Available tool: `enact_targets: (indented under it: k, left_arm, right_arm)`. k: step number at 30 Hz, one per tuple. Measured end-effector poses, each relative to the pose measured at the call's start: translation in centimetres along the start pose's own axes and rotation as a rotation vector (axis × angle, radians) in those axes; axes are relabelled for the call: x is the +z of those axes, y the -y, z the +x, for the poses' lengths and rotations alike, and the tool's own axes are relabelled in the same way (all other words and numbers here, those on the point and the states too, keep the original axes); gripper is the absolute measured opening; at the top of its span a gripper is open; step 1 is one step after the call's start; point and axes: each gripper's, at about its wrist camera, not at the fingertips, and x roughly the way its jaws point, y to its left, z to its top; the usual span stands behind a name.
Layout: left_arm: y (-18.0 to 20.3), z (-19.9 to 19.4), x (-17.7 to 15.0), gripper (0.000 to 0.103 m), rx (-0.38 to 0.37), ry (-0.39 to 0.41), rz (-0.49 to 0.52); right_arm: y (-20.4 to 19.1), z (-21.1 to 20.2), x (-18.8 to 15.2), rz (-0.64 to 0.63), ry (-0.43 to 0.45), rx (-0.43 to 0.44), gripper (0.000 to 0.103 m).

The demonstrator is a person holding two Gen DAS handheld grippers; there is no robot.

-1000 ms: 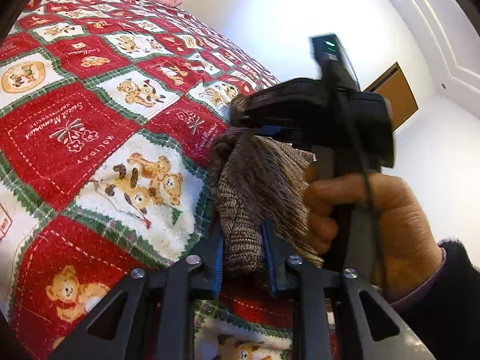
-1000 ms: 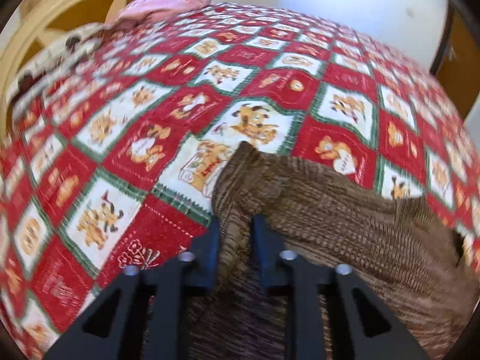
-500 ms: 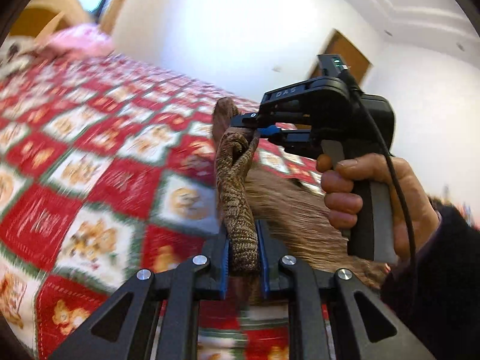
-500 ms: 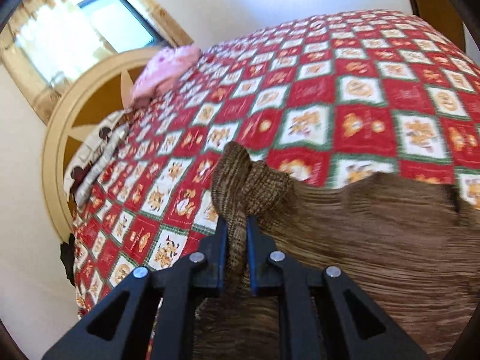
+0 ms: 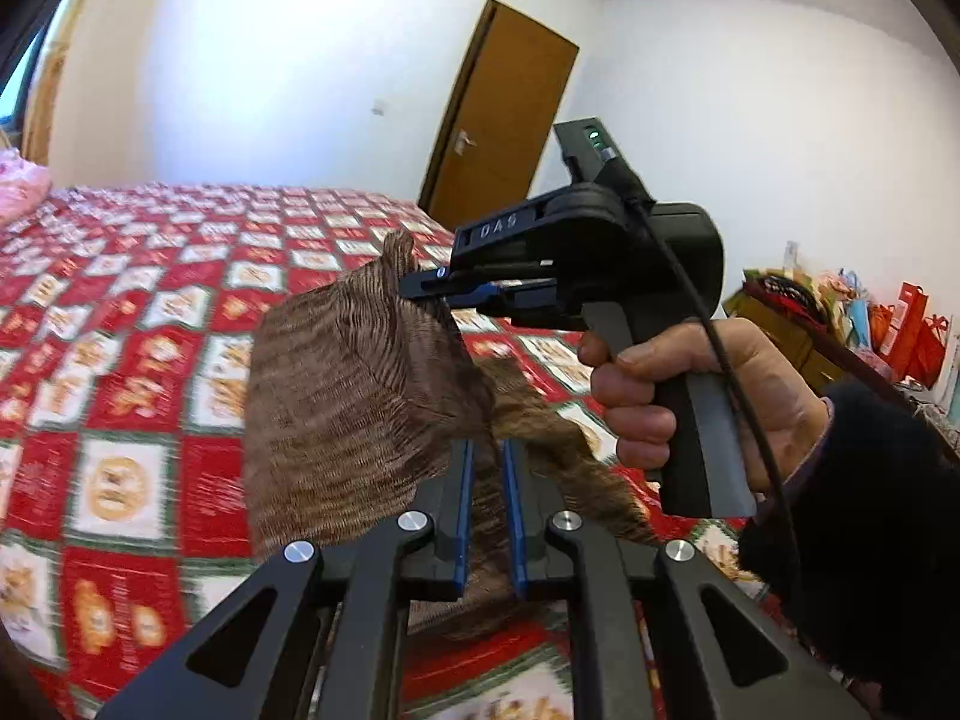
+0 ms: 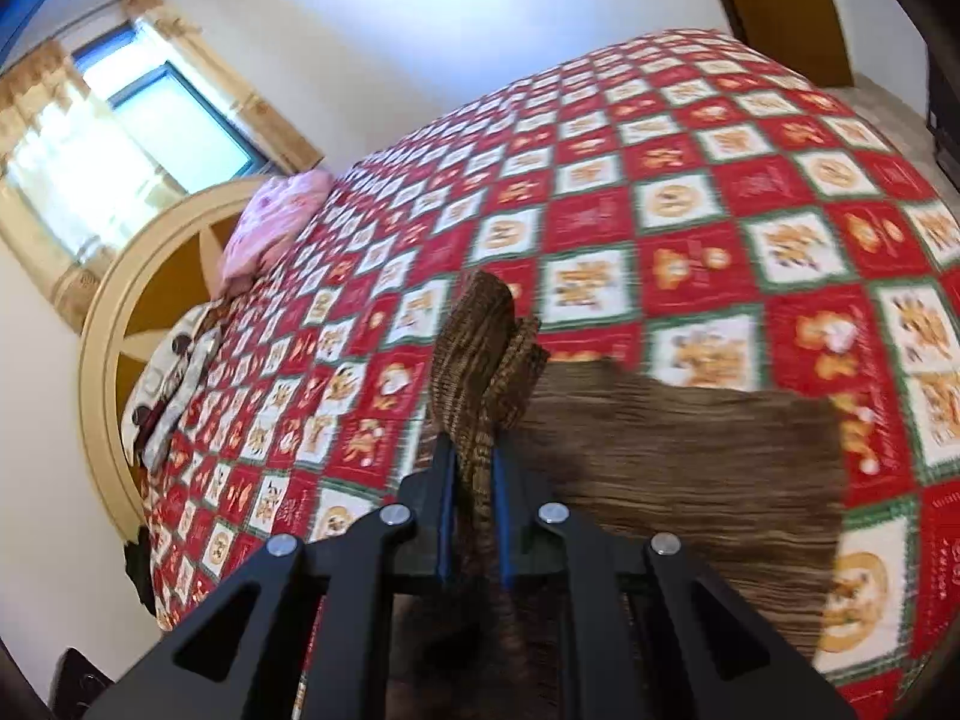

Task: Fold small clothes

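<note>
A brown striped knit garment (image 5: 354, 408) hangs lifted above the bed. My left gripper (image 5: 487, 462) is shut on one edge of it. My right gripper (image 5: 444, 294), seen from the side in the left wrist view with a hand on its handle, is shut on another corner, higher up. In the right wrist view my right gripper (image 6: 471, 468) pinches a bunched fold of the garment (image 6: 678, 450), whose rest spreads to the right over the quilt.
The bed carries a red, white and green checked quilt (image 6: 660, 192) with bear prints. A pink pillow (image 6: 270, 222) and a cream round headboard (image 6: 102, 348) lie at its far end. A brown door (image 5: 498, 114) and bags (image 5: 900, 330) stand beyond the bed.
Both grippers have risen with the garment, lifting it off the quilt. The cloth has opened out from a tight bunch into a hanging sheet between them.
</note>
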Motion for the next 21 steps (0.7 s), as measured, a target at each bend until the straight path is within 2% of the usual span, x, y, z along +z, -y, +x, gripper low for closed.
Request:
enact_targets:
  k: [3, 6, 11, 14, 17, 20, 21]
  left_arm:
    - [0.9, 1.5, -0.1, 0.01, -0.022, -0.028, -0.012]
    - [2.1, 2.7, 0.2, 0.01, -0.042, -0.044, 0.021]
    - [3.9, 4.0, -0.1, 0.01, -0.07, -0.069, 0.059]
    - [4.0, 5.0, -0.7, 0.01, -0.071, -0.098, 0.028]
    - [3.8, 5.2, -1.0, 0.01, -0.059, -0.116, 0.003]
    - [3.0, 4.9, -0.9, 0.01, -0.035, -0.124, -0.028]
    - [2.7, 4.7, -0.9, 0.01, -0.028, -0.126, -0.04]
  right_arm:
    - [2.6, -0.9, -0.2, 0.041, 0.011, 0.001, 0.014]
    - [4.5, -2.0, -0.3, 0.066, 0.014, 0.014, 0.014]
    - [8.5, -5.3, -0.2, 0.107, 0.082, 0.002, 0.014]
    - [11.0, -4.5, -0.2, 0.15, 0.057, -0.026, 0.014]
    - [13.0, -1.8, -1.2, 0.18, -0.012, -0.041, 0.014]
    - [13.0, -0.7, -1.7, 0.165, -0.031, -0.049, 0.016]
    - [12.9, -0.8, -1.7, 0.172, -0.029, -0.054, 0.02]
